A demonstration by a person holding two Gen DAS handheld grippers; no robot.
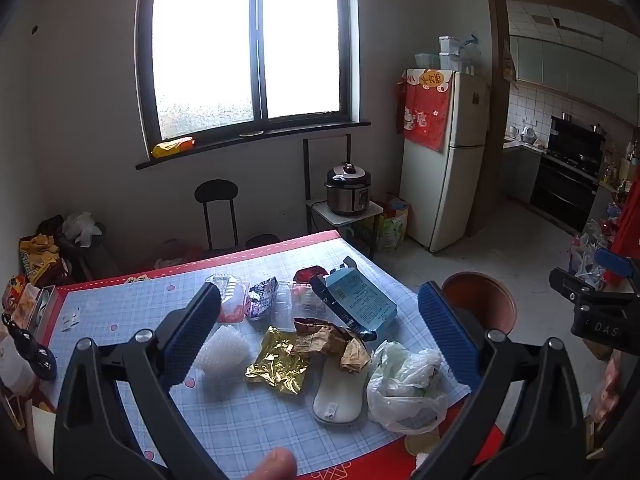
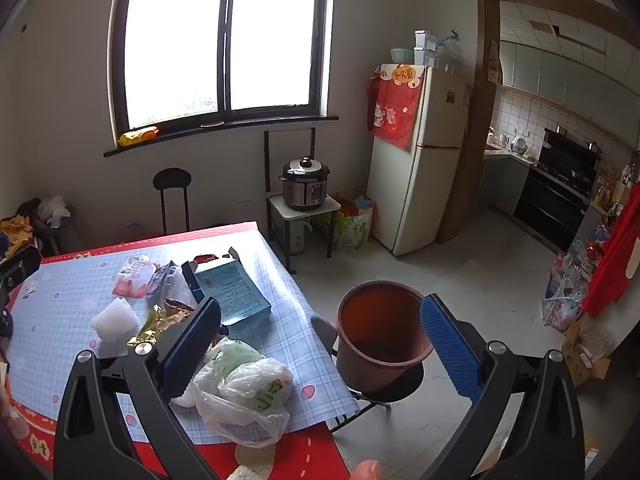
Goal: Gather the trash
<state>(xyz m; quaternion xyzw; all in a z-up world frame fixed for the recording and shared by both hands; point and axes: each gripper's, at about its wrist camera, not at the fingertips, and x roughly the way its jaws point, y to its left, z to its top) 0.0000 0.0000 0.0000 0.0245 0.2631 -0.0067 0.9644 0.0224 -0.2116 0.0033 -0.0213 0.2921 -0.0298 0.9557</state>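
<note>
Left gripper fingers spread wide above crumpled gold foil wrapper mid-counter, right gripper fingers spread, empty, brown plastic bucket beside counter's right edge

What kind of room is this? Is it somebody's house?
It looks like the eating corner of a home, next to the kitchen. There is a table with trash on it, a fridge, a pressure cooker on a small stand, and a stove through the doorway.
</note>
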